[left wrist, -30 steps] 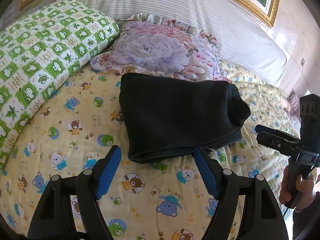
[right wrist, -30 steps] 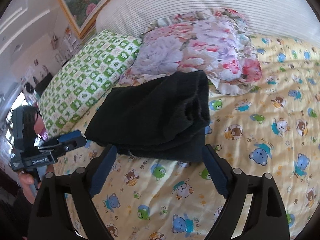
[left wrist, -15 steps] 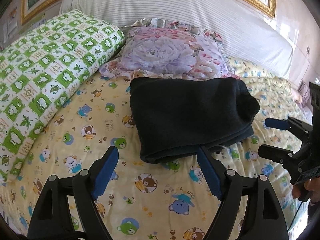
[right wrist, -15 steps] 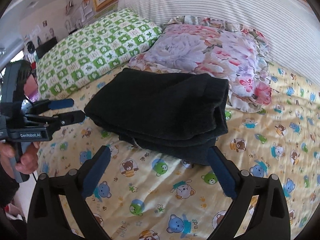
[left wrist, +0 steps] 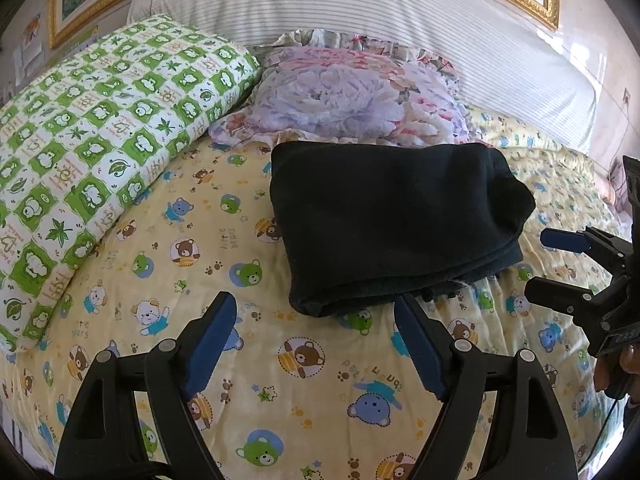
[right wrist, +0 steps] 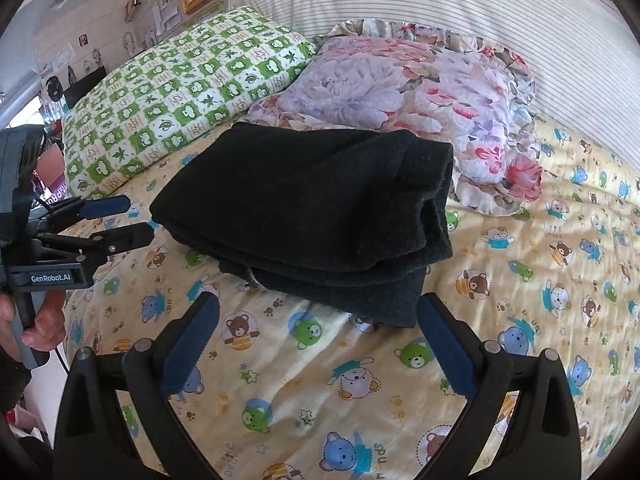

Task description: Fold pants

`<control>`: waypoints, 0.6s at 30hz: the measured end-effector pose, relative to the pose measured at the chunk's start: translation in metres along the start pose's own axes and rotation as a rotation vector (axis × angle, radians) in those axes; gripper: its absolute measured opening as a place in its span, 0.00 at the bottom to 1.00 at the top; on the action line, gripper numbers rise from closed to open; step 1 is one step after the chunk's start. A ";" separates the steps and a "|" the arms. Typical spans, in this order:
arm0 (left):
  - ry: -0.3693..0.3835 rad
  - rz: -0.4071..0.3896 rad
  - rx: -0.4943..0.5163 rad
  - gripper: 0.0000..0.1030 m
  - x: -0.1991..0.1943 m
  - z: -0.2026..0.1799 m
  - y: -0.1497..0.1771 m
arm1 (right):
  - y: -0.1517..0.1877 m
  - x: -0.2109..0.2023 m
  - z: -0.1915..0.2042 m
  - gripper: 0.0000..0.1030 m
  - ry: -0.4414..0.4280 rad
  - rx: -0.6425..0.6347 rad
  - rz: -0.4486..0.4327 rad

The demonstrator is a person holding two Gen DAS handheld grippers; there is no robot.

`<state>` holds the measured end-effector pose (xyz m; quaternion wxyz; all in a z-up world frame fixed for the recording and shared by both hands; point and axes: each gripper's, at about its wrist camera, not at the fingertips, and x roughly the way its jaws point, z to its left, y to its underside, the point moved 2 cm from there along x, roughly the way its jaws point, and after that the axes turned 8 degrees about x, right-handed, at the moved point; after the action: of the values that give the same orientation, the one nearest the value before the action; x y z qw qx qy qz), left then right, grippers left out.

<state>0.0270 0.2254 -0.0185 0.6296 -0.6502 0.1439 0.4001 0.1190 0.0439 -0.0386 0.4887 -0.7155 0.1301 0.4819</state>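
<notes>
Yellow bear-print bedsheet (left wrist: 304, 392) carries folded black pants (left wrist: 392, 220); both grippers' jaws released.

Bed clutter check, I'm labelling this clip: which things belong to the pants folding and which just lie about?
Job:
- black pants, folded
- left gripper, open
- right gripper, open

Lying about:
- green checked pillow
- floral pillow
- bear-print sheet

Dark pants (left wrist: 392, 220), folded, on bed
</notes>
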 end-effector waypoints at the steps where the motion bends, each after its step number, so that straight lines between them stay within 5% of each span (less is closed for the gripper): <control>1: -0.009 -0.003 0.003 0.80 0.000 -0.001 0.000 | 0.000 0.000 0.000 0.97 0.000 0.000 -0.001; 18: -0.049 -0.001 0.056 0.84 0.009 -0.010 -0.001 | -0.001 0.008 0.001 0.99 -0.005 -0.006 0.008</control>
<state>0.0365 0.2194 -0.0248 0.6511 -0.6225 0.1391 0.4114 0.1238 0.0475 -0.0446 0.4851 -0.7151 0.1304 0.4861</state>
